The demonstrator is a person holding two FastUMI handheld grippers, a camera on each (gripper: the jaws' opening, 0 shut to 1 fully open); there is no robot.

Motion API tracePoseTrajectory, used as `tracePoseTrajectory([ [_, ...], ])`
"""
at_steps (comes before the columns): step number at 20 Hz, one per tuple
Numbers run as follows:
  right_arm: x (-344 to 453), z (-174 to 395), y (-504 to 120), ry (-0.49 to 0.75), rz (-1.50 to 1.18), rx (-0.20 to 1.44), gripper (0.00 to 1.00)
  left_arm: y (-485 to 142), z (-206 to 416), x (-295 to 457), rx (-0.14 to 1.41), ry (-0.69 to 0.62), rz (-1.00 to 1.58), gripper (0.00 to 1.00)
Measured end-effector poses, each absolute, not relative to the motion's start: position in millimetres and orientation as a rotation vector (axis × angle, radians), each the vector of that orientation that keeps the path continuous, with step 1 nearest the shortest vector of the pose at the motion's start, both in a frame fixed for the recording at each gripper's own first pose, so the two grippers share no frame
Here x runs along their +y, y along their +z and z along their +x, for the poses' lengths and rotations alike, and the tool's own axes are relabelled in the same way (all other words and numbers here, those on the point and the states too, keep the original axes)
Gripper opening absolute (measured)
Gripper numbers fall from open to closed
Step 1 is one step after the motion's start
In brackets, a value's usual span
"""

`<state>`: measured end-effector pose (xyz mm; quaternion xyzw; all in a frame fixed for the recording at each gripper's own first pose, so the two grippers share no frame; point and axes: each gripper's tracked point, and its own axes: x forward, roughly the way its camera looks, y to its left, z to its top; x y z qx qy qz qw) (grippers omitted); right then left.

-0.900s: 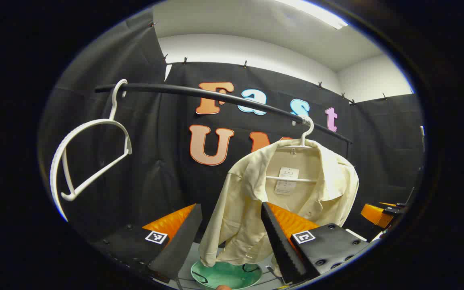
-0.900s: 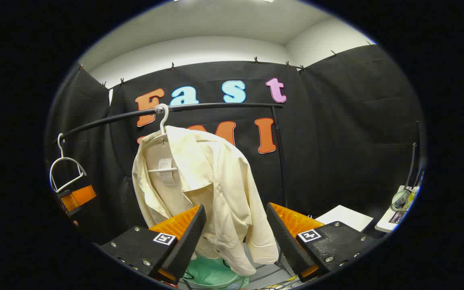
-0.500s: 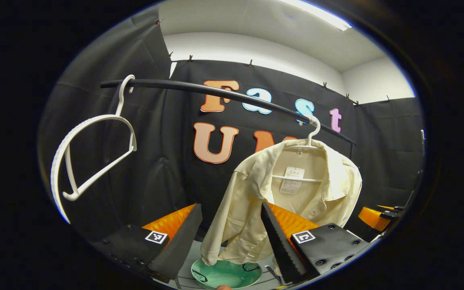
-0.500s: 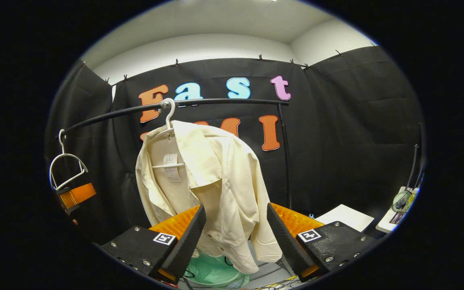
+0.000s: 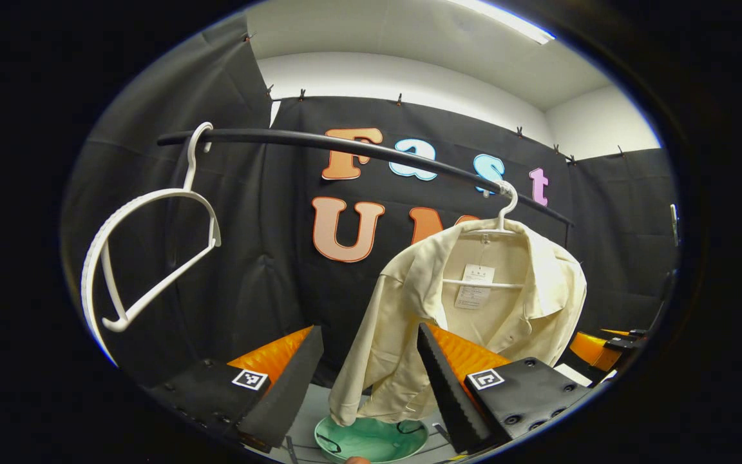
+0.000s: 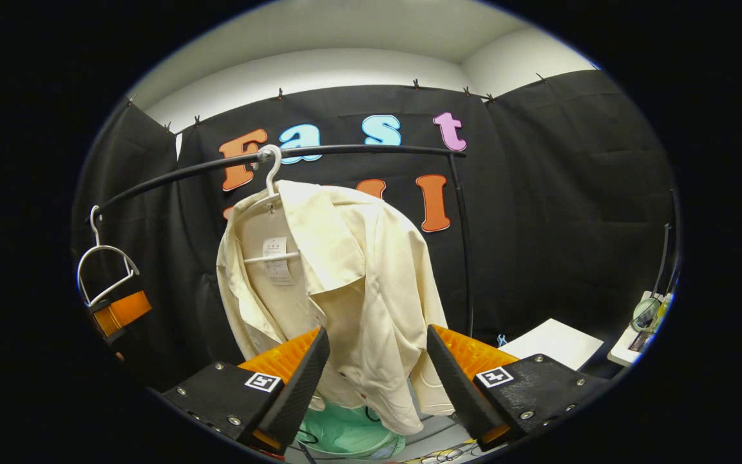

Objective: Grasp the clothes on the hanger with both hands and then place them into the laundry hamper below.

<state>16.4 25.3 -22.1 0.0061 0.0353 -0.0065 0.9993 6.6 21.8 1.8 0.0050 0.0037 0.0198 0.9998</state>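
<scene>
A cream shirt (image 5: 487,303) of soft, smooth cloth hangs open-collared on a thin white plastic hanger (image 6: 272,187), a paper tag inside its neck. The hanger hooks over a black rail (image 5: 358,149). Below the shirt's loose hem sits a round mint-green hamper (image 5: 371,440). An empty ribbed white hanger (image 5: 145,258) hangs further along the rail. Left gripper (image 5: 361,380) and right gripper (image 6: 371,380) both stand spread wide, holding nothing, short of the shirt.
</scene>
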Motion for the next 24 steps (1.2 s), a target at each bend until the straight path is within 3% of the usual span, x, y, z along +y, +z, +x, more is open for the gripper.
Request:
tracePoseTrajectory([
  [12, 90, 62, -30, -0.016, -0.013, 0.092, 0.95, -3, 34, 43, 0.021, 0.033, 0.005, 0.97],
  [24, 112, 132, -38, -0.1, -0.066, 0.092, 0.95, -10, 32, 66, 0.048, 0.028, 0.023, 0.97],
])
